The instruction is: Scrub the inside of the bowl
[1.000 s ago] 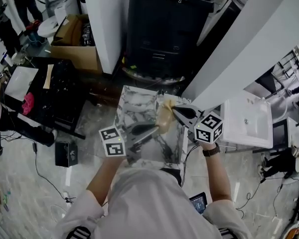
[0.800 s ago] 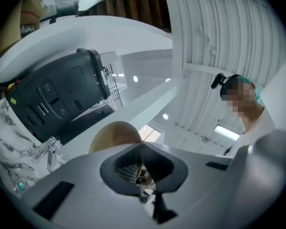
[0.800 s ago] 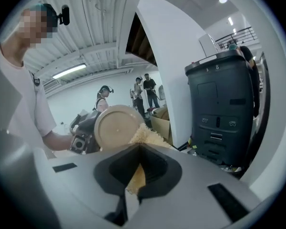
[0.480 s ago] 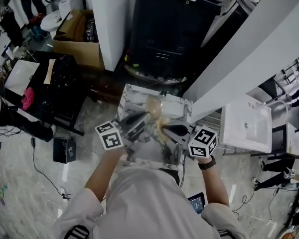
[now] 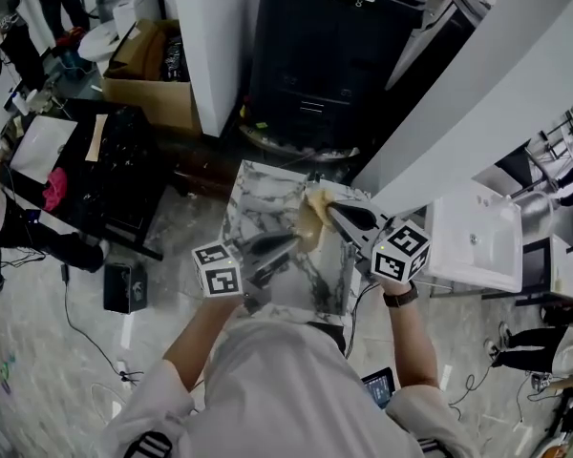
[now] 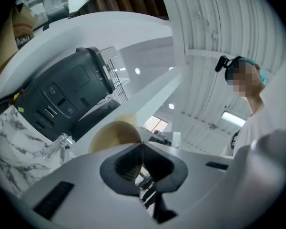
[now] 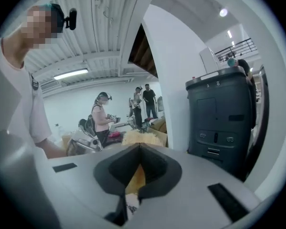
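Note:
Over the marble table top both grippers meet at a tan bowl. My left gripper comes in from the left, shut on the bowl's rim. In the left gripper view the bowl curves up just beyond the closed left gripper. My right gripper comes in from the right, shut on a straw-coloured scrubbing pad. In the right gripper view the pad pokes out past the closed right gripper. Whether the pad touches the bowl's inside is hidden.
A tall black bin stands behind the table, between white pillars. To the right is a white basin unit; to the left are a black table and a cardboard box. People stand in the background.
Half a second ago the left gripper reached farther over the table and the right sat nearer me. The left has drawn back and the right has moved away, as a second ago.

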A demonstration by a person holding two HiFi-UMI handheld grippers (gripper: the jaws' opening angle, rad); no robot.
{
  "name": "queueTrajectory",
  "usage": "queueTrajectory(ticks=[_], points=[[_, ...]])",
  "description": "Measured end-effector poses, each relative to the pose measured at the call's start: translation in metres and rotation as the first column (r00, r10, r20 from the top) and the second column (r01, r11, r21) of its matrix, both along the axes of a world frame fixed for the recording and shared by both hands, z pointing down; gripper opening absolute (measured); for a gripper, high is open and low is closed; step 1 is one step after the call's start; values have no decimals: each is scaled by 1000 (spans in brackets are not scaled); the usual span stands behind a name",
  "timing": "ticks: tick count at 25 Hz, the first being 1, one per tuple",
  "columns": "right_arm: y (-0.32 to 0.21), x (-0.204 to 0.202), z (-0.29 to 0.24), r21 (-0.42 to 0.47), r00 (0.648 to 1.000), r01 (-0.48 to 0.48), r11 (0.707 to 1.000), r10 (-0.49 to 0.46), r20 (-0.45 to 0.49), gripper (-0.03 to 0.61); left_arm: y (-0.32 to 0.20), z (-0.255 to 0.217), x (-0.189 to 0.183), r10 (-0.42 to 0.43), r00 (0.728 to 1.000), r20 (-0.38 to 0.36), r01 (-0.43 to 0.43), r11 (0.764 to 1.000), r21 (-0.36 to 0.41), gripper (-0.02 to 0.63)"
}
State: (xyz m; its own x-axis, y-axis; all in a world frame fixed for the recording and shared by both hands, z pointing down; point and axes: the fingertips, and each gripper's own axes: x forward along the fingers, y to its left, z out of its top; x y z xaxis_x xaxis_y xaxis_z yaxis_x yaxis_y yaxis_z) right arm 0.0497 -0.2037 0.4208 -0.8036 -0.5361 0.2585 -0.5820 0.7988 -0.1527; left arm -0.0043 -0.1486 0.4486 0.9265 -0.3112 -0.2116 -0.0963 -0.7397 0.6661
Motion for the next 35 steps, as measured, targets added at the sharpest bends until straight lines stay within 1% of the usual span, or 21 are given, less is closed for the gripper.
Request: queueTrajectory(ticks=[3,5,8,9,12,14,16,18,22,25,28,30,32,35], points=[[-9,12,30,-67,999,-40,997,38,-31,12,3,-14,-3,6,995,-100,-11,998,-57,21],[-5,14,48,-119,998,-49,992,45,-41,12,-1,-19,-4,-15,990,-138,3,996,-84,21],[12,9,69,-176,999,-22,984,14,-46,12,-12,-19,-14,-64,979,-196,39,991,-128,21],[20,5,72,-186,999,-3,983,-6,-46,12,-17,-19,-18,-81,976,-200,54,989,-136,21],[42,-7,70,-185,997,48,982,-58,-53,12,-32,-13,-22,-130,977,-168,107,985,-138,21],[53,-12,60,-165,996,66,984,-74,-42,12,-40,-7,-22,-157,978,-140,139,981,-135,21],[60,-14,43,-125,997,75,989,-78,-26,12,-43,0,-19,-168,980,-103,155,980,-126,21],[61,-14,24,-71,997,70,995,-71,-12,11,-40,6,-12,-145,987,-70,136,984,-115,21],[41,-3,-4,31,1000,3,1000,-2,-31,11,-9,11,13,-33,999,-40,29,995,-94,21],[16,18,3,36,995,-71,997,74,-64,11,7,9,21,10,998,-67,-17,994,-107,21],[6,34,30,-26,990,-111,993,108,-91,12,8,-2,19,8,993,-121,-22,993,-118,21],[13,36,45,-66,990,-121,990,115,-84,11,2,-6,14,-18,990,-139,0,992,-126,21],[22,34,54,-85,990,-119,989,111,-90,11,-6,-7,5,-55,986,-158,32,989,-143,21],[38,21,60,-106,993,-83,991,73,-97,11,-20,-9,-9,-119,976,-183,90,983,-157,21]])
